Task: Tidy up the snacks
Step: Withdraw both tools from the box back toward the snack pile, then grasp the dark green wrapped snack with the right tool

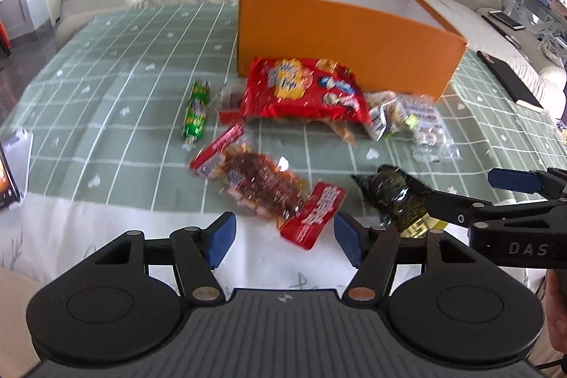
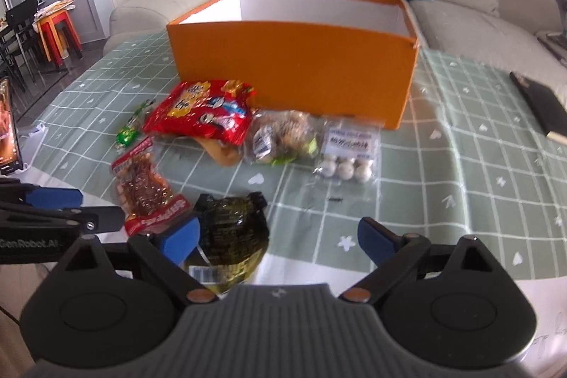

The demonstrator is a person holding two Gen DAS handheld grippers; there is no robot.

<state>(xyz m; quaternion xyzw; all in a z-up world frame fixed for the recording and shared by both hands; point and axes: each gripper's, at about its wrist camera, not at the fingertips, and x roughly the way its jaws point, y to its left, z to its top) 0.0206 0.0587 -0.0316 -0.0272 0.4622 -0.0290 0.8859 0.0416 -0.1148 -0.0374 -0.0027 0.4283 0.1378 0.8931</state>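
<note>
The orange box [image 2: 294, 73] stands empty toward the table's [image 2: 460, 165] far edge, snacks strewn before it. Near the front edge, the left gripper [image 1: 284, 238] gapes over the red jerky pack [image 1: 262, 186], the right gripper [image 2: 278, 240] beside the dark seaweed packet [image 2: 232, 232], holding nothing. Both slick wrappers could slip, and the 2 grippers might collide.

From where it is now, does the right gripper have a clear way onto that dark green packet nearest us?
Probably yes. The right gripper has its jaws wide open, with the dark green packet lying between them by the left jaw. Nothing lies on top of it; the red meat snack packet sits just alongside.
</note>
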